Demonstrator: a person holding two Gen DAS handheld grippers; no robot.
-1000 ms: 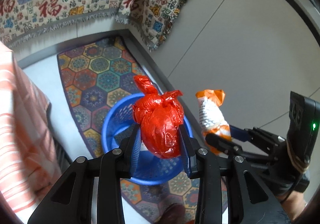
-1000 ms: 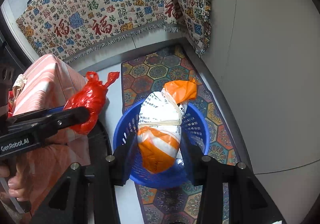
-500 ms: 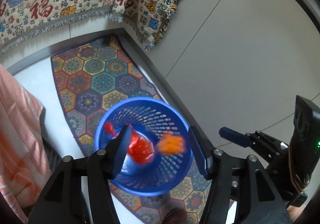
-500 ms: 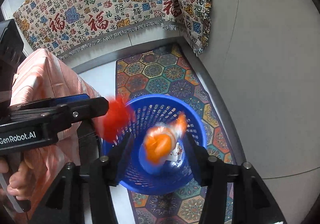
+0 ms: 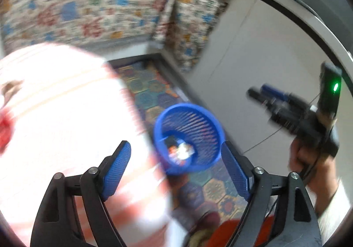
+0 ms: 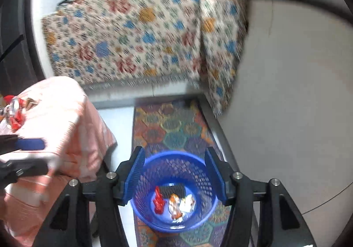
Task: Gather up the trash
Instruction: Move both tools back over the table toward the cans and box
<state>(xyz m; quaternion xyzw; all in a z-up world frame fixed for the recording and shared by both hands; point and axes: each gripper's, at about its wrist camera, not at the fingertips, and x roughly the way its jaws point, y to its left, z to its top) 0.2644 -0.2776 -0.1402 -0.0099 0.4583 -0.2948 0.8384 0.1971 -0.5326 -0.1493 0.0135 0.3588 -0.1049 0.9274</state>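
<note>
Both the left gripper (image 5: 176, 158) and right gripper (image 6: 175, 175) now have wide, empty jaws, their red bag (image 6: 159, 203) and orange-white bag (image 6: 176, 205) dropped into the blue basket (image 6: 141, 214) below them, so this load is collected.

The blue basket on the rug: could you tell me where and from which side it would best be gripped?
Probably the rim of the blue basket, taken from above with one finger inside and one outside. It stands upright and open-topped on the rug; its body looks too wide for the open right gripper, and the bagged trash lies low inside.
</note>
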